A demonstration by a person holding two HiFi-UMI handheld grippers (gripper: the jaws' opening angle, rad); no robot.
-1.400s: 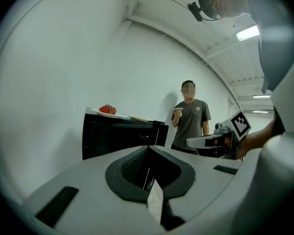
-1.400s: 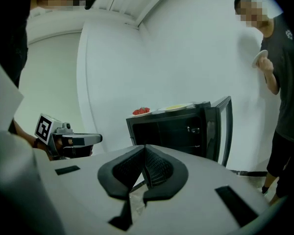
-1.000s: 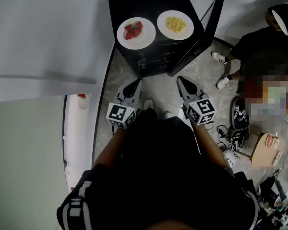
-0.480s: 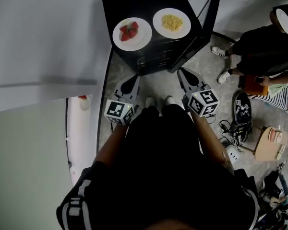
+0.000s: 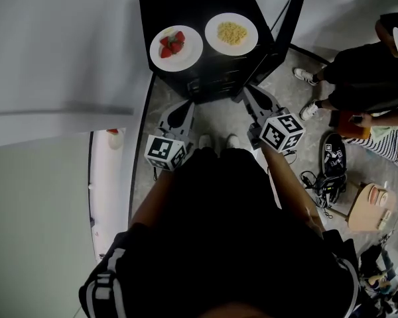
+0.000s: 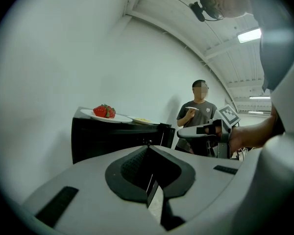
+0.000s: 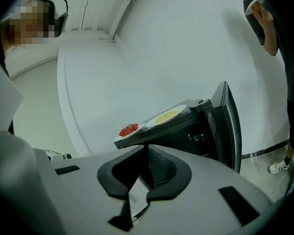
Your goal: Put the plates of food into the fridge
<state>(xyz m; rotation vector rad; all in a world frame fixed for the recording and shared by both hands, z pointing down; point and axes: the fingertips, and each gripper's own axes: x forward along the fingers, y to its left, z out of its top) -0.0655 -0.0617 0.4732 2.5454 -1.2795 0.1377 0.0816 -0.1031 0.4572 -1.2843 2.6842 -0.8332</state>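
Black all over on this person: a black top (image 5: pixel 219 244), and down at the lower edge a black piece with white stripes (image 5: pixel 101 289), sleeve or strap, cannot tell. 2 white shoes (image 5: pixel 204 141) peek out past the dark clothing. The left gripper (image 5: pixel 184 108) and the right gripper (image 5: pixel 249 95) look alike: pale grey tapered shells, each carrying a white cube (image 5: pixel 164 153) printed with black square markers. Up close, each shell has a black recess with ribbed black pads (image 6: pixel 132 165) and black rectangular slots (image 6: pixel 58 203) on its flanks.
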